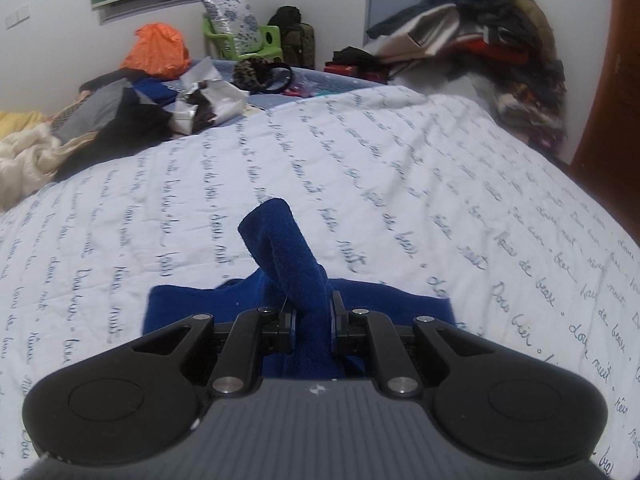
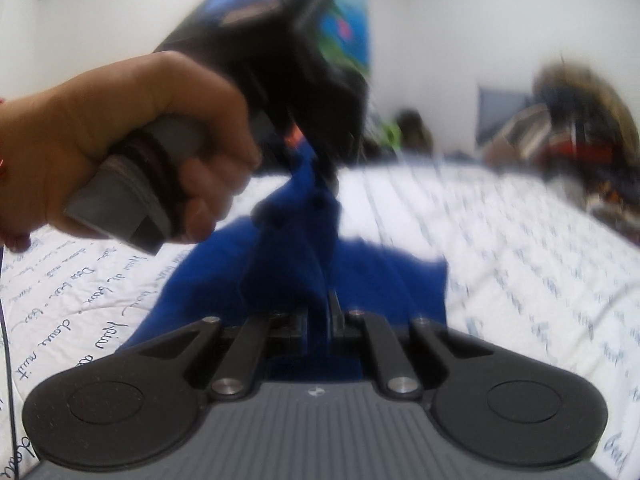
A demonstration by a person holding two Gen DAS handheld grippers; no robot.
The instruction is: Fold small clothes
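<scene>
Blue garment (image 1: 304, 312) lifted just above the bed (image 1: 400, 168), pinched by left gripper (image 1: 313, 320) and right gripper (image 2: 318, 320); cloth spanning between them, left gripper ahead of right.

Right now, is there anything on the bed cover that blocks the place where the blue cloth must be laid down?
Nothing visible: the bed cover ahead of the blue cloth is bare; the clutter lies far behind.
</scene>
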